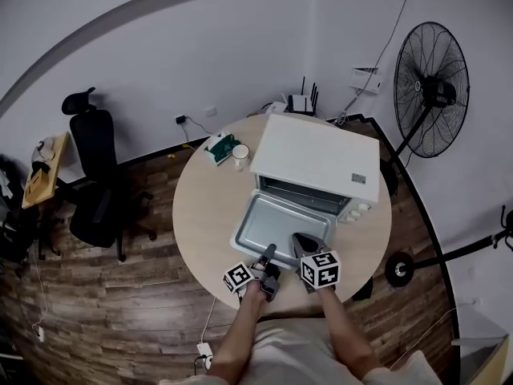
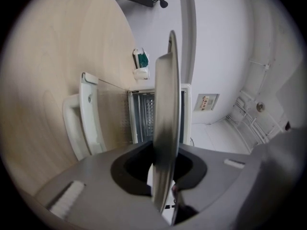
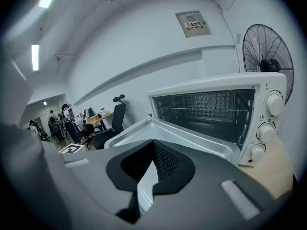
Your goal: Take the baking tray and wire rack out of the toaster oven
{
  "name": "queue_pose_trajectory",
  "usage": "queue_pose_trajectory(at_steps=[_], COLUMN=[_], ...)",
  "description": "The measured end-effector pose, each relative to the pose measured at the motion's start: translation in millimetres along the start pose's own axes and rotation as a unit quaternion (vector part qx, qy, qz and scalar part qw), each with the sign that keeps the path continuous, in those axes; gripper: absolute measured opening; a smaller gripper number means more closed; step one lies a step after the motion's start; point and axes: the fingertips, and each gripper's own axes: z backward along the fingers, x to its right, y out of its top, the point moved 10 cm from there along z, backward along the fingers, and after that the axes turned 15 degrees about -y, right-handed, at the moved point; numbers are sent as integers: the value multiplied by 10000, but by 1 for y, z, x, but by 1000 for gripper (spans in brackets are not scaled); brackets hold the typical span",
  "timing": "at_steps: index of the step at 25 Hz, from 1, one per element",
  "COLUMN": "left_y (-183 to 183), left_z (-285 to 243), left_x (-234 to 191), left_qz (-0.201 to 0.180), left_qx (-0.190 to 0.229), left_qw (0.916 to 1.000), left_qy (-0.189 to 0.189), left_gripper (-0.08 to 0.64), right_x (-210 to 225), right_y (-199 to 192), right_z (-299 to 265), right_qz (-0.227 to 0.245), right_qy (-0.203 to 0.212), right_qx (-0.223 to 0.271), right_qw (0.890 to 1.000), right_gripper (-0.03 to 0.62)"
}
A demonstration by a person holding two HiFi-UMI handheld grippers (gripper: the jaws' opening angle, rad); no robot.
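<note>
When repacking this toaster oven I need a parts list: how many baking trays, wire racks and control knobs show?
Baking tray: 1
Wire rack: 1
Control knobs: 3
Total: 5

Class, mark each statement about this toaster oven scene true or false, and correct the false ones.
1. The left gripper and the right gripper are both shut on the near rim of the baking tray. True.
2. The door of the toaster oven is closed. False: it hangs open.
3. The wire rack sits inside the oven. True.
4. The fan stands on the table. False: it stands on the floor beside the table.
</note>
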Motion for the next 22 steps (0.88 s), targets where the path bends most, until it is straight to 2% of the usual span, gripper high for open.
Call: queue_pose_trajectory(at_steps=[9, 13, 18, 22], left_y=[27, 47, 63, 78], left_z=[52, 86, 133, 168], left_x=[10, 16, 23, 28], left_qz=[-61, -276, -300, -322], left_qx=[322, 558, 1198, 1809], left_qw=[9994, 9980, 9922, 9828], left_qy=[71, 65, 189, 198], left_gripper=[110, 110, 110, 110], right_x=[-28, -47, -73, -92], right_y=[4, 5, -3, -7], right_z=[-9, -15, -19, -23], right_qz=[196, 260, 357, 443], right_qy=[303, 526, 827, 1063], right_qx=[-41, -46, -172, -249], right_qw=[9993, 9983, 9958, 9930], right_gripper=[-3, -3, -3, -3])
